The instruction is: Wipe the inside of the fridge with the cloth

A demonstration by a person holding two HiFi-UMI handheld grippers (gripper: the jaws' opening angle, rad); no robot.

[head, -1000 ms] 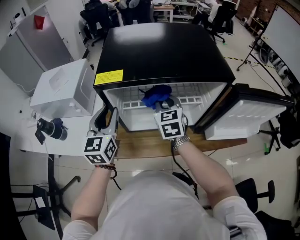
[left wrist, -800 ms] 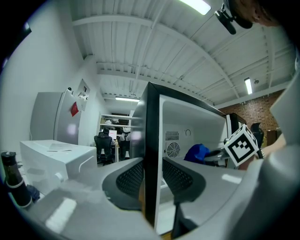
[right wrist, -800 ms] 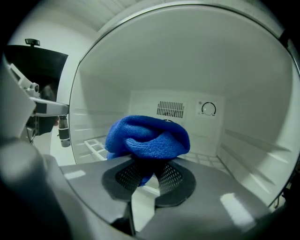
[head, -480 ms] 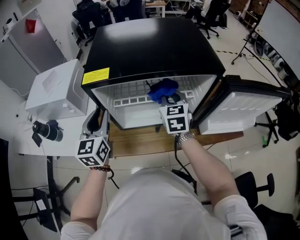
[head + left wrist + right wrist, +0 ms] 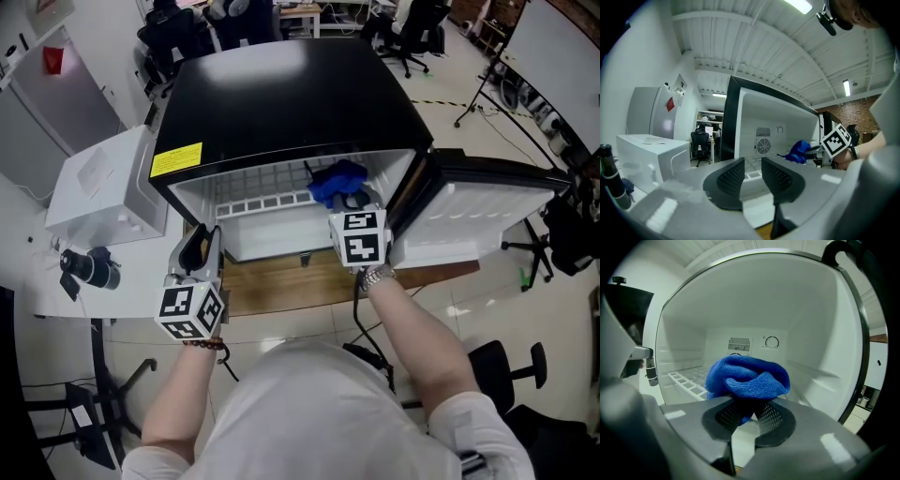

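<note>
Head view looks down on the small black fridge [image 5: 281, 94], white inside, with its white door [image 5: 487, 220] swung open to my right and a wooden board [image 5: 281, 286] under its front edge. My right gripper [image 5: 350, 200] reaches into the open compartment near its right wall, its jaws clamped on a bunched blue microfibre cloth [image 5: 336, 178]. In the right gripper view the pads pinch the lower folds. The rest of the cloth bulges above and ahead of them, in front of the back wall with its vent grille and round dial. The cloth sits over the right part of the white wire shelf [image 5: 253, 187]; whether it touches the shelf or the wall I cannot tell. My left gripper [image 5: 201, 246] hangs outside the fridge, just off its front left corner and near a white boxy appliance [image 5: 103, 187]. Its jaws have just been closing, yet a narrow gap shows between the pads and nothing is in it. Through that gap the left gripper view shows the fridge's white inside.
</note>
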